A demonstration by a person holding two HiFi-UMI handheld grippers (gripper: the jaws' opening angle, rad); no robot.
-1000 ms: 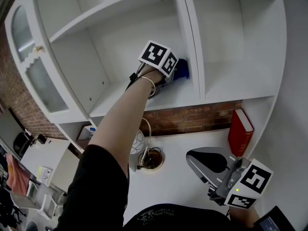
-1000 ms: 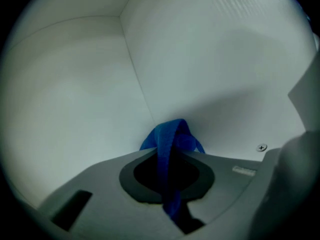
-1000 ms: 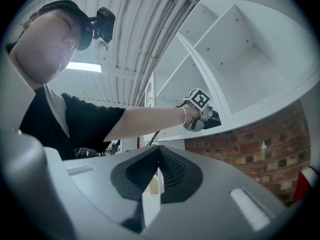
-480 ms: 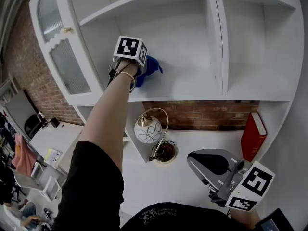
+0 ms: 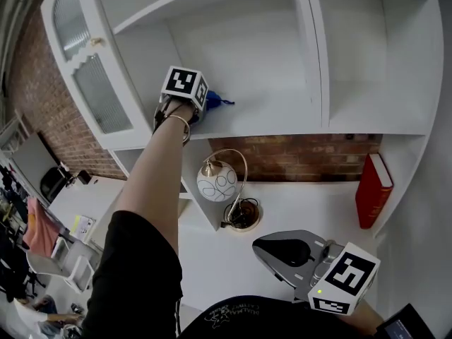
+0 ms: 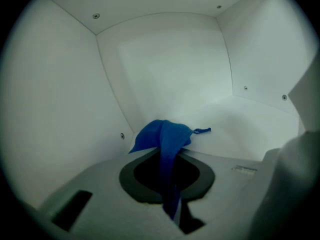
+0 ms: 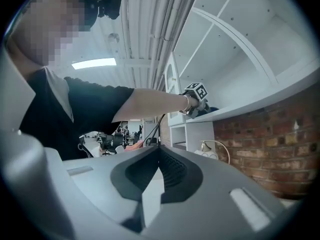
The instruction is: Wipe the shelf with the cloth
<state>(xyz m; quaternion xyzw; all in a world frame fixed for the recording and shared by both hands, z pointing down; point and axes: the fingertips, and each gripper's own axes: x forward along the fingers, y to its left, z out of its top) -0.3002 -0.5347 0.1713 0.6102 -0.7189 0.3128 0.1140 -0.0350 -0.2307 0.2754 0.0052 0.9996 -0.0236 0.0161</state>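
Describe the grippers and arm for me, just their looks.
The left gripper and right gripper are grey shells with dark-lined jaws. Each carries a white cube with black square markers; a small green light glows on the right. The left arm wears a black short sleeve and thin bracelet.

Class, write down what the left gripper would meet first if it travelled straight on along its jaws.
Apart from the blue cloth bunched in its jaws, the left gripper would most likely meet the shelf compartment's white back wall first, close to its left corner. How far off that wall is can't be judged well here.
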